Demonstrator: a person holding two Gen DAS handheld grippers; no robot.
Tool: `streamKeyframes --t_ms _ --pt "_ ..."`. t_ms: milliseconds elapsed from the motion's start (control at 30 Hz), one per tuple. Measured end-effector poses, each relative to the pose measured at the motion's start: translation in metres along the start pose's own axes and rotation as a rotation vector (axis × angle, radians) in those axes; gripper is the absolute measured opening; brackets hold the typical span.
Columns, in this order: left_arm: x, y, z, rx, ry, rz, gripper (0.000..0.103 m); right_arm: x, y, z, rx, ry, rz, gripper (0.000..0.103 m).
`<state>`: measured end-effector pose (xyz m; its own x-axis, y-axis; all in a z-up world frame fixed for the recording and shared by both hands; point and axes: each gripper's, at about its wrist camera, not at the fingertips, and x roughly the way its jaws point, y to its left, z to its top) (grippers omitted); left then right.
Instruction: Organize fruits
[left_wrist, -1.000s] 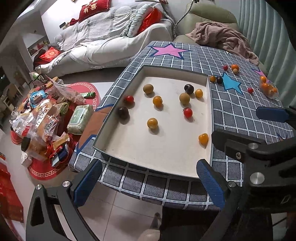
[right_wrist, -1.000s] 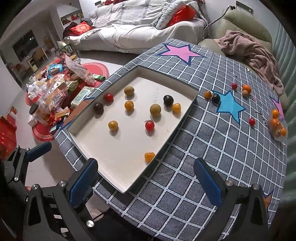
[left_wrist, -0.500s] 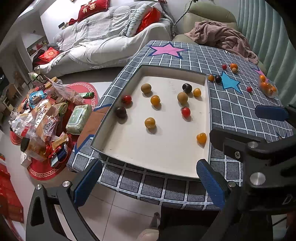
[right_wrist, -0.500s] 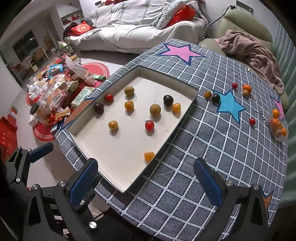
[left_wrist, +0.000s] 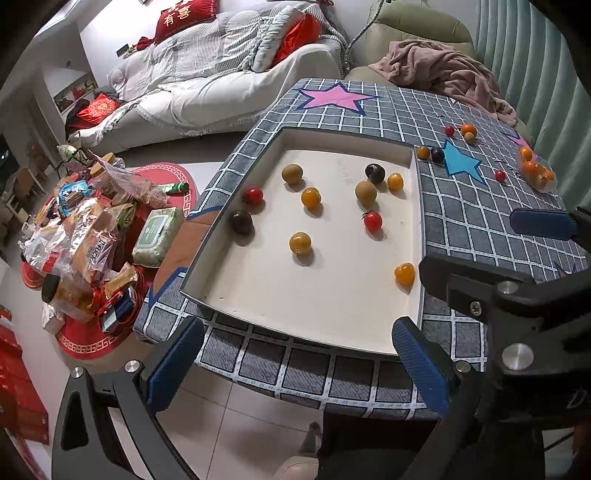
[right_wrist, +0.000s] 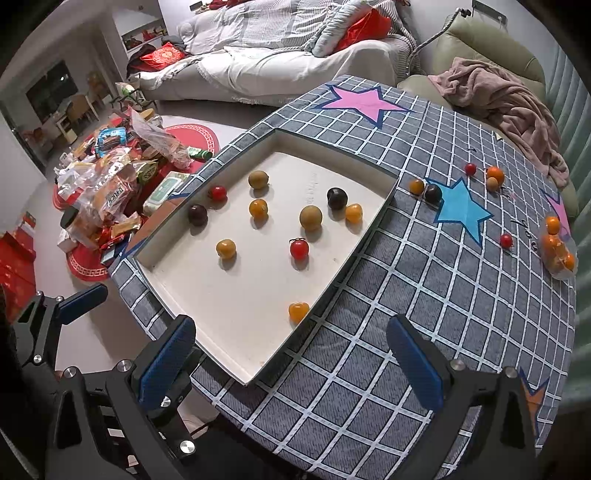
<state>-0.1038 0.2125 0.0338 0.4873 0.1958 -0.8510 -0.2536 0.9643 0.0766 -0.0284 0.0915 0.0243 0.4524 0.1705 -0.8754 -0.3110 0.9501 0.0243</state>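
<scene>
A shallow white tray (left_wrist: 369, 332) (right_wrist: 207, 317) lies on a grey checked tablecloth. It holds several small fruits: orange, red, dark and brown ones, with an orange tomato (left_wrist: 404, 274) (right_wrist: 298, 311) nearest me. More fruits lie loose on the cloth by the blue star (right_wrist: 461, 210), such as a dark one (right_wrist: 433, 192) and a red one (right_wrist: 506, 240). My left gripper (left_wrist: 295, 362) is open and empty at the tray's near edge. My right gripper (right_wrist: 291, 362) is open and empty over the tray's near corner.
A clear bag of orange fruits (right_wrist: 556, 247) lies at the cloth's far right. A pile of snack packets (left_wrist: 81, 236) sits on the floor at the left. A sofa (left_wrist: 221, 81) and an armchair with a pink blanket (left_wrist: 443, 70) stand behind the table.
Both grippers stay open and empty. The left view has drawn back slightly from the tray; the right view is nearly unchanged. No fruit has moved.
</scene>
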Motion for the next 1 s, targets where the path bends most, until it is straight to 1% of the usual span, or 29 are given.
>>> streamKeyframes --t_ms 533,1000 --pt "0.005 0.001 -0.001 0.009 0.010 -0.002 0.102 0.006 -0.003 0.001 0.006 0.003 0.012 0.103" --pt "0.009 -0.003 0.001 0.018 0.029 0.011 0.102 0.011 -0.009 0.005 0.003 0.006 0.027 0.103"
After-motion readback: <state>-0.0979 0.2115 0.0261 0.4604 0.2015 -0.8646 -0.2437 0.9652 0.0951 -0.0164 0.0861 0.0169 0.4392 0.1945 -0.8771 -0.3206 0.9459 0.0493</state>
